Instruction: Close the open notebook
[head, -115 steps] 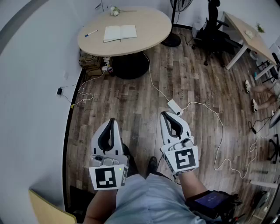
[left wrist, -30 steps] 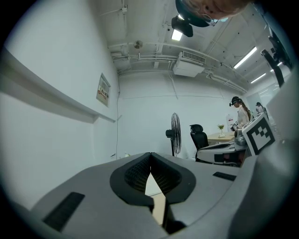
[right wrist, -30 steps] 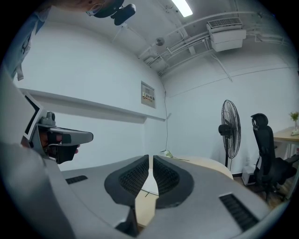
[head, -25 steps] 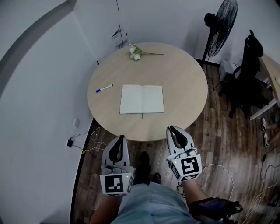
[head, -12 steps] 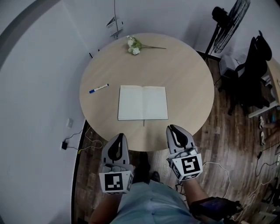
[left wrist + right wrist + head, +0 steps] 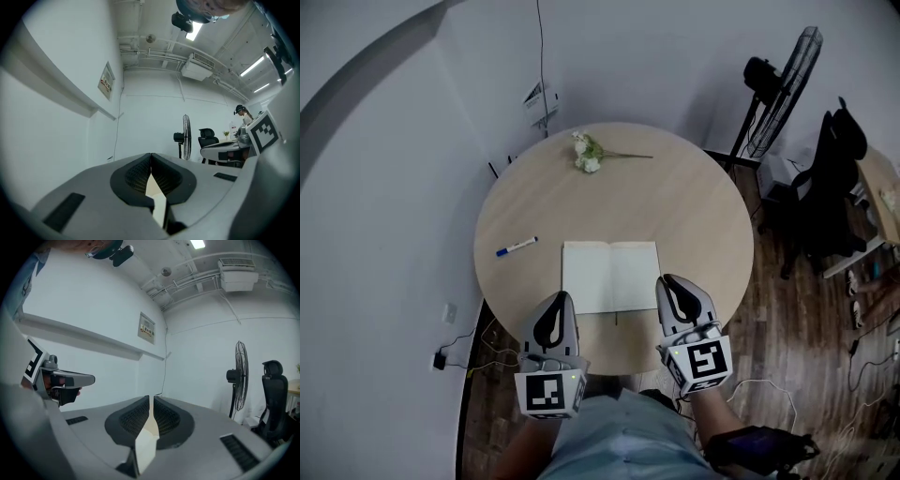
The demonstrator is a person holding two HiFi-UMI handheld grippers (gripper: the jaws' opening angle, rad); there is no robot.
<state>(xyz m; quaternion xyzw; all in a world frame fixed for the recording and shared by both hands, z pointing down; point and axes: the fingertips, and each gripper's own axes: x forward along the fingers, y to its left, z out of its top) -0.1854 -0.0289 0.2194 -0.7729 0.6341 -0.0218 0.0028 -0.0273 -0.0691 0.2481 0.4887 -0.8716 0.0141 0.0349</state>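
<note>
Currently: blue marker (image 6: pixel 517 247) lies near the tabletop's (image 6: pixel 703 216) left edge. My left gripper (image 6: pixel 557 300), jaws together and empty, is over the near edge. The open notebook (image 6: pixel 611 277) lies flat by the near edge, between both grippers. My right gripper (image 6: pixel 671 283), jaws together and empty, is at its near right corner.

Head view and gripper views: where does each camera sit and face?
Head view: on the person's head, looking steeply down at the table and open notebook; left tongs, right tongs, forearms show.
Left gripper view: on the left tongs, facing level along their shut jaws toward the fan.
Right gripper view: on the right tongs, same heading, shut jaws in front.
Shared: both gripper views show the fan.
</note>
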